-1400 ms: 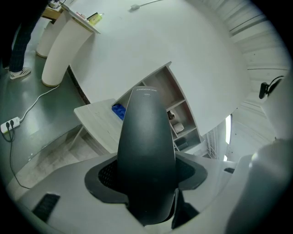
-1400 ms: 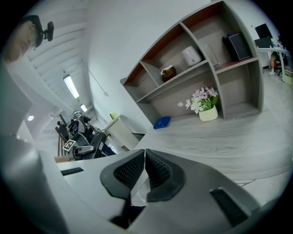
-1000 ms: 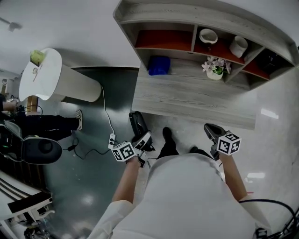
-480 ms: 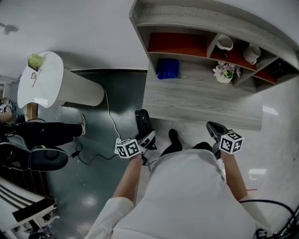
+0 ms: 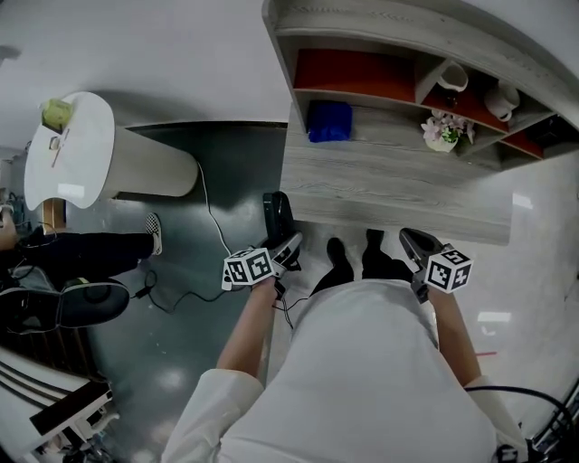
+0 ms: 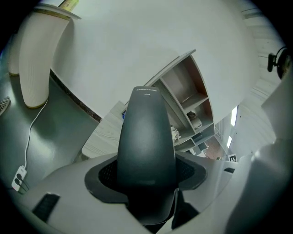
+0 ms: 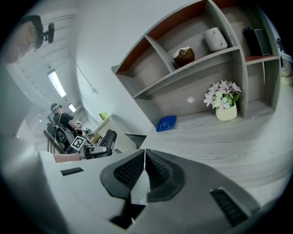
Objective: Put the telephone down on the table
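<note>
Head view: aimed steeply down from above the person.
Left gripper view: pointed along the jaws, closely filled by the telephone.
Right gripper view: directed low across the table.
Shared: table and shelf, in all three.

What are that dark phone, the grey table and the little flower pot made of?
The telephone looks like dark matte plastic: smooth and seamless, with a dull sheen. The table looks like grey wood or wood-print laminate, going by its streaky grain; I can't tell which. The flower pot seems to be glazed ceramic, pale and smooth, though plastic is possible.
</note>
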